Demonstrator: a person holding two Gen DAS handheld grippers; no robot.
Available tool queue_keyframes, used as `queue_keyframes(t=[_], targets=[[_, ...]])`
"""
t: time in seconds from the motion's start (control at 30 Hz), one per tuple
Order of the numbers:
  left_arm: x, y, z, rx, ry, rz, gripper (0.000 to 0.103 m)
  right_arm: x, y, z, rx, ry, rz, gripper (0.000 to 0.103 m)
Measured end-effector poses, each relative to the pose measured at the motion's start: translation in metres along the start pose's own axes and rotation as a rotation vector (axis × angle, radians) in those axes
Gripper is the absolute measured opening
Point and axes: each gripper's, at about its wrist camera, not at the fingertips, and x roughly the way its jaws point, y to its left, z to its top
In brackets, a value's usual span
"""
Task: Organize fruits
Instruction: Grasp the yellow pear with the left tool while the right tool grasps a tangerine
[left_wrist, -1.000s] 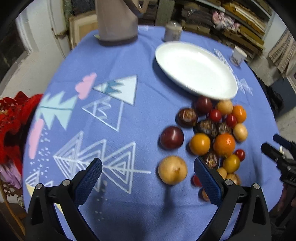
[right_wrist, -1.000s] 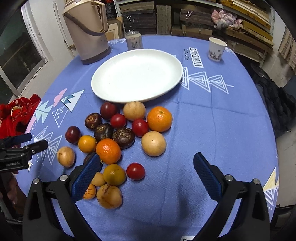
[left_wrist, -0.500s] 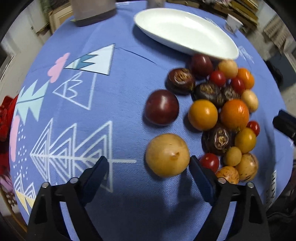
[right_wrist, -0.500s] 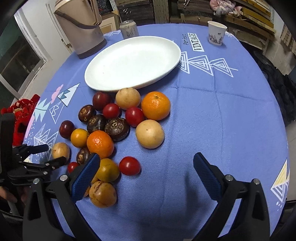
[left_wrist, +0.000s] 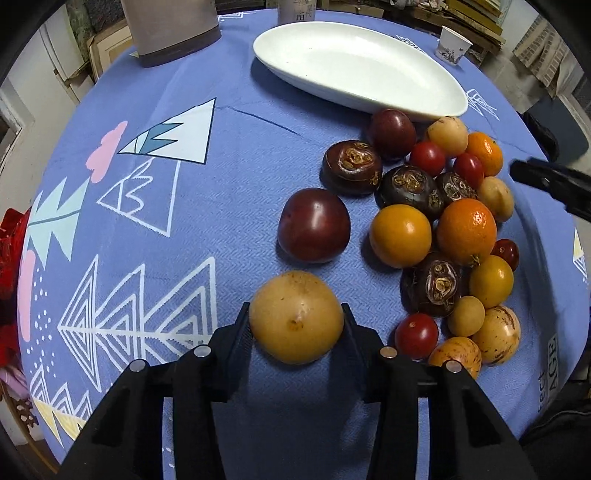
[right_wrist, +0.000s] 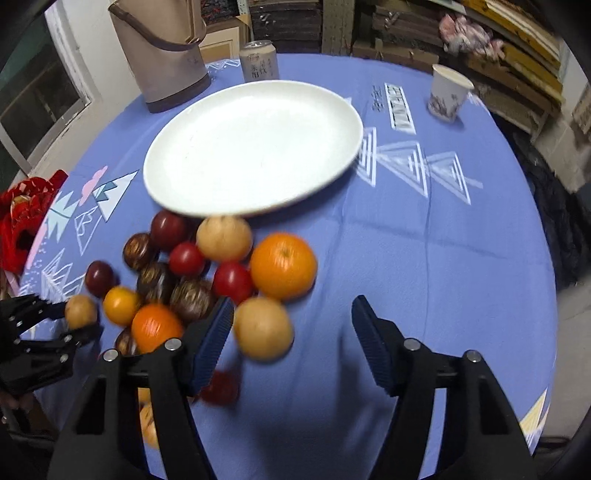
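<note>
My left gripper is shut on a tan round fruit that rests on the blue tablecloth; it also shows in the right wrist view. A dark red plum lies just beyond it. A heap of oranges, cherry tomatoes, brown water chestnuts and tan fruits lies to the right. An empty white oval plate stands behind the heap. My right gripper is open, low over the heap's near edge, with a tan fruit just inside its left finger and an orange ahead.
A beige thermos jug, a drink can and a paper cup stand at the table's far side. Red cloth hangs at the left edge. Shelves of stacked boards lie behind the table.
My left gripper has moved forward and down and closed on the tan fruit. My right gripper has moved forward and lower toward the heap, staying open.
</note>
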Motion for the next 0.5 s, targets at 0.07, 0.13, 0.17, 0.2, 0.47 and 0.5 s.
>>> queue_keyframes(t=[0.07, 0.13, 0.17, 0.2, 0.47, 0.5], targets=[[-0.002, 0.002, -0.003, -0.02, -0.008, -0.015, 0.046, 0.013, -0.001, 0.006, -0.013, 0.039, 0.016, 0.044], [-0.006, 0.014, -0.008, -0.03, -0.015, -0.027, 0.046, 0.024, -0.006, 0.01, 0.011, 0.058, 0.064, 0.038], [-0.006, 0.015, -0.015, -0.029, -0.021, -0.027, 0.046, 0.028, -0.006, 0.012, 0.018, 0.064, 0.073, 0.04], [-0.01, 0.015, -0.016, -0.028, -0.023, -0.025, 0.046, 0.03, -0.005, 0.015, 0.02, 0.059, 0.075, 0.041], [-0.016, 0.011, -0.03, -0.049, -0.034, -0.017, 0.046, 0.057, -0.012, 0.029, 0.057, 0.088, 0.117, 0.046], [-0.016, 0.009, -0.028, -0.053, -0.035, -0.018, 0.046, 0.056, -0.015, 0.029, 0.074, 0.094, 0.133, 0.046]])
